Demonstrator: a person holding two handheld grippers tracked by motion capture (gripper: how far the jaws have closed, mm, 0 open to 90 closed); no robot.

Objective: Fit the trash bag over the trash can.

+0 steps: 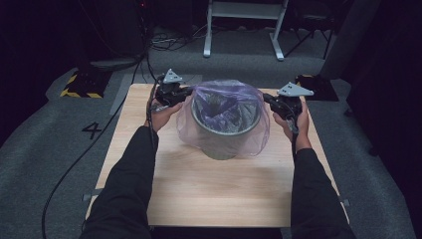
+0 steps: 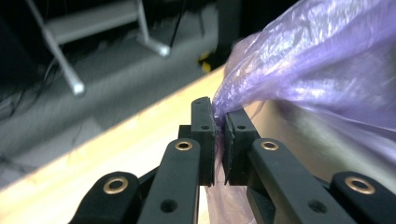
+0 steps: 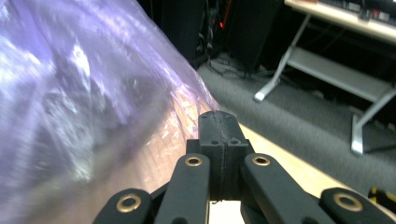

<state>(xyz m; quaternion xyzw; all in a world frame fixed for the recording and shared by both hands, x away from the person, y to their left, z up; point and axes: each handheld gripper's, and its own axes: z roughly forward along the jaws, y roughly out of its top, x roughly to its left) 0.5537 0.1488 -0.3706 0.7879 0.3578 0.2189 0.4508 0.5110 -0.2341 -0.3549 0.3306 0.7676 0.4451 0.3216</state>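
Bag-fitting job, approx. halfway by the look of it. The purple bag (image 1: 224, 112) is already spread over the grey bin (image 1: 226, 133), which stands mid-table, a bit toward the far edge. The film drapes down outside the bin on both sides and sags into the middle, so the opening is over the rim; what's left, judging from this, is pulling the skirt down evenly and letting go.

Left gripper (image 1: 183, 92) sits at the bin's left, near the far-left corner; in the left gripper view its jaws are nearly closed with a pinch of purple film between them, held taut. Right gripper (image 1: 271, 101) is at the bin's right side; in the right gripper view its jaws (image 3: 218, 135) are pressed fully together w/ the film running right up to the tips, so probably gripping the edge, though the film inside can't be made out.

Wooden table (image 1: 199, 184) is bare on the near half. Beyond the far edge: a white frame stand (image 1: 244, 25), a black-and-yellow striped block (image 1: 79, 84), and cables on grey carpet. Nothing blocks the hands; only risk is thin film tearing or slipping.
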